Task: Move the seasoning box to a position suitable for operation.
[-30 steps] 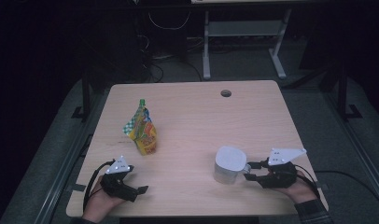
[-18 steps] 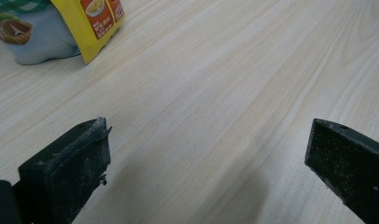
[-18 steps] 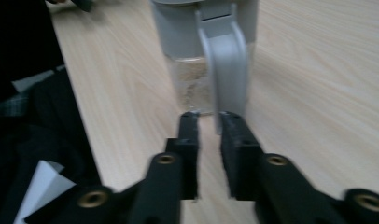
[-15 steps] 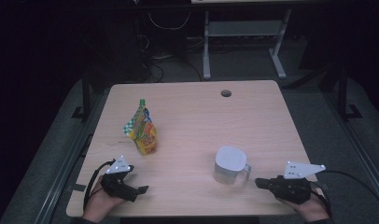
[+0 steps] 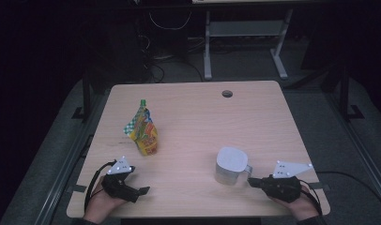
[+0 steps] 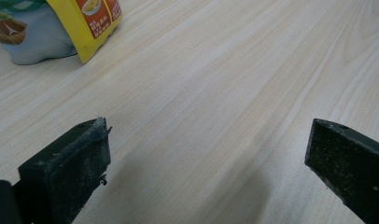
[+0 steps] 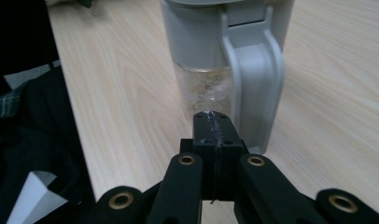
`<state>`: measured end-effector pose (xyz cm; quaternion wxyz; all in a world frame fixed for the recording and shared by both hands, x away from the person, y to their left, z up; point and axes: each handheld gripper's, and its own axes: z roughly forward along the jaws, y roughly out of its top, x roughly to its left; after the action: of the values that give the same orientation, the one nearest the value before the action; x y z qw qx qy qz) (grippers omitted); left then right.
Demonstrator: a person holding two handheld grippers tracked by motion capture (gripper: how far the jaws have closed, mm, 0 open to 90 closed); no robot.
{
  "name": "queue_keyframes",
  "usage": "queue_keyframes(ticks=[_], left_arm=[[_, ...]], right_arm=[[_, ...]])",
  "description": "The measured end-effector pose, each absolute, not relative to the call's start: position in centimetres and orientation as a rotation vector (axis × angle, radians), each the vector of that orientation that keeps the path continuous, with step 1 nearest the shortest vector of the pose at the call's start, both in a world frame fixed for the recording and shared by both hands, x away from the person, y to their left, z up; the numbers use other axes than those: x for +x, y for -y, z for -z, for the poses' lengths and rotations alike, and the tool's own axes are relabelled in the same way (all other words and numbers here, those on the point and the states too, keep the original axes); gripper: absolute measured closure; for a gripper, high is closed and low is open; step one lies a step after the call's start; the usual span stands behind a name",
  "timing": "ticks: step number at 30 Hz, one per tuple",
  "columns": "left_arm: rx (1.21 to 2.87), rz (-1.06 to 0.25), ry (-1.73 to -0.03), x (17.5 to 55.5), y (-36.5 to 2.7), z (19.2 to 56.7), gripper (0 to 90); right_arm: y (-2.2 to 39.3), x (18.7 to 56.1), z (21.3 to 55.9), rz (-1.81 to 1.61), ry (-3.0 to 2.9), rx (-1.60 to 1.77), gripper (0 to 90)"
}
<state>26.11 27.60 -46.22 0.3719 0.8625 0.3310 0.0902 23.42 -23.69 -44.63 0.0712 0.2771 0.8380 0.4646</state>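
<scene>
A grey lidded jug [image 5: 231, 165] with a clear lower body stands at the near right of the wooden table [image 5: 202, 117]. Its handle [image 7: 253, 79] faces my right gripper [image 5: 251, 182]. That gripper lies just right of the jug, and its jaws [image 7: 213, 123] are pressed together on nothing, a little short of the handle. A yellow and green snack pouch [image 5: 142, 129] stands upright at the left. My left gripper [image 5: 141, 190] rests near the front left edge, and the pouch [image 6: 85, 23] lies beyond its wide-apart jaws [image 6: 206, 158], which have bare tabletop between them.
A round cable hole [image 5: 227, 93] sits near the table's far edge. Behind the table are a metal frame's legs [image 5: 207, 42] and cables on a dark floor. Each hand rests close to the near table edge.
My right gripper has drawn back from the jug's handle toward the near edge, and its jaws have closed. The left gripper, jug and pouch have not moved.
</scene>
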Motion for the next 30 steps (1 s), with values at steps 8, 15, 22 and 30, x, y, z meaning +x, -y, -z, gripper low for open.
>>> queue_keyframes(ticks=[8,15,22,30], left_arm=[[2.216,-0.221,-0.846,26.2,-27.6,46.4,0.0],[2.199,-0.215,-0.852,26.2,-27.7,46.4,0.0],[2.197,-0.205,-0.838,26.2,-27.3,46.2,0.0],[2.198,-0.195,-0.836,26.2,-27.6,46.1,0.0]], right_arm=[[24.0,23.9,44.6,-1.392,-2.493,0.864,89.9],[24.2,25.3,44.5,-1.383,-2.465,0.883,89.9],[24.1,25.9,44.6,-1.371,-2.445,0.893,90.0],[25.0,25.0,44.2,-1.366,-2.413,0.939,89.9]])
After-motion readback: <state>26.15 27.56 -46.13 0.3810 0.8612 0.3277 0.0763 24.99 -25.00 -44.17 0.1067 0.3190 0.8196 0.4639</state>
